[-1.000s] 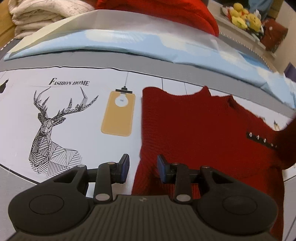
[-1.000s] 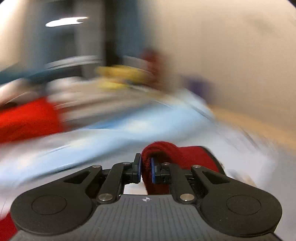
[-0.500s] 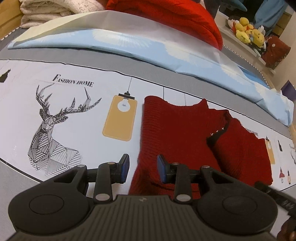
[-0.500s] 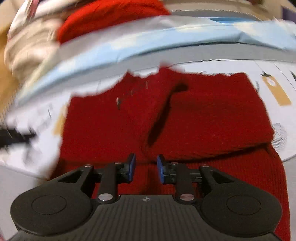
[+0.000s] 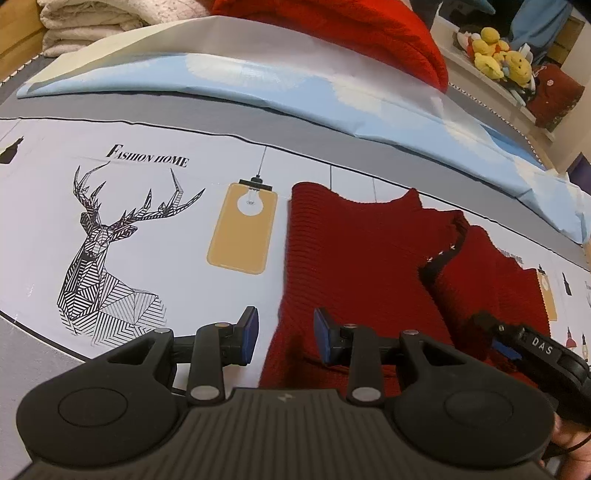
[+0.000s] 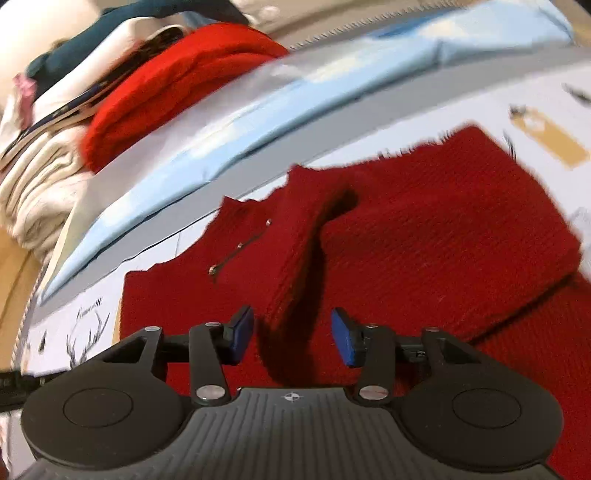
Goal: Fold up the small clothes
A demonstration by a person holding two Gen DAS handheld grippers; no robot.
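A dark red knit sweater (image 5: 362, 258) lies flat on the printed sheet (image 5: 147, 236), its right part folded over the body. The fold's edge (image 6: 306, 266) runs toward the right gripper. My left gripper (image 5: 284, 339) hovers open over the sweater's lower left edge, with nothing pinched. My right gripper (image 6: 291, 338) is above the folded layer; its jaws are opening and the pads stand clear of the knit. From the left wrist view, the right gripper (image 5: 517, 343) shows at the sweater's lower right.
A light blue sheet (image 5: 280, 85) lies along the back. A bright red garment (image 5: 354, 26) and folded cream blankets (image 5: 88, 18) are stacked behind it. Yellow plush toys (image 5: 498, 62) sit on a shelf at the far right. A deer print (image 5: 107, 251) marks the sheet left of the sweater.
The right gripper carried the sweater's right part over the body, came down and let it go. Its jaws went from shut on the knit to open. The left gripper stayed put.
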